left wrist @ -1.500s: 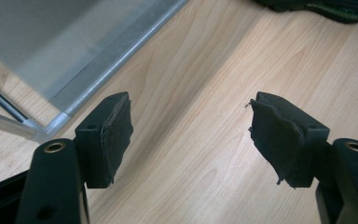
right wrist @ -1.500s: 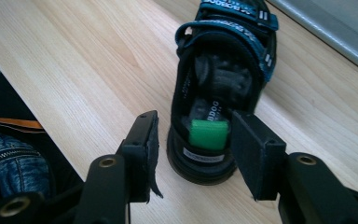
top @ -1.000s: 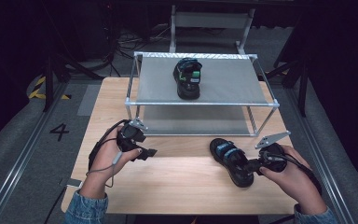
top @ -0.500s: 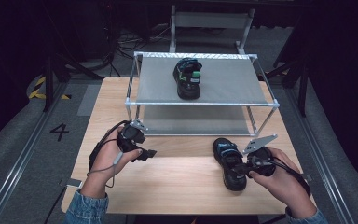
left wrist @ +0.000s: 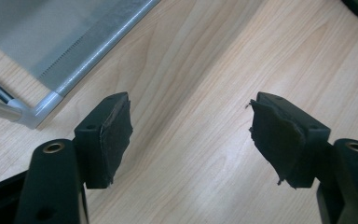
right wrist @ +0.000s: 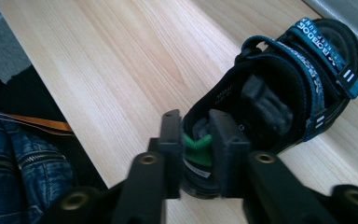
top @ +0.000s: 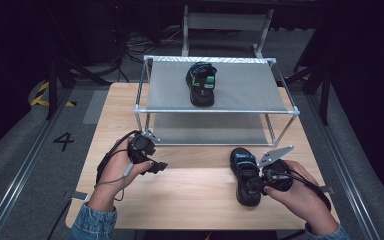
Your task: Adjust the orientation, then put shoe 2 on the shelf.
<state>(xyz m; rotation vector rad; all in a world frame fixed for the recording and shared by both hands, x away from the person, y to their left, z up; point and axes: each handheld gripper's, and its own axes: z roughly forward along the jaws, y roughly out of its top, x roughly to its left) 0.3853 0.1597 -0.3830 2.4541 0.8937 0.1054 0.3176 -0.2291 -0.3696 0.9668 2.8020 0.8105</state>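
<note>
Straddling sandal [right wrist: 307, 70] heel near table [top: 190, 200] front edge, right gripper [right wrist: 196, 126] jaws just eased apart, hold loose. Left gripper [left wrist: 191, 121] spread wide, empty. Risk: lifting toward rack [top: 215, 111] now, heel slipping out.

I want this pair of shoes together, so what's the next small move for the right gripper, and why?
Probably close on the heel, then lift. The right gripper straddles the heel rim of the near sandal, its jaws just reopened and not clearly clamped. The other sandal already sits on the rack; the left gripper waits open.
</note>
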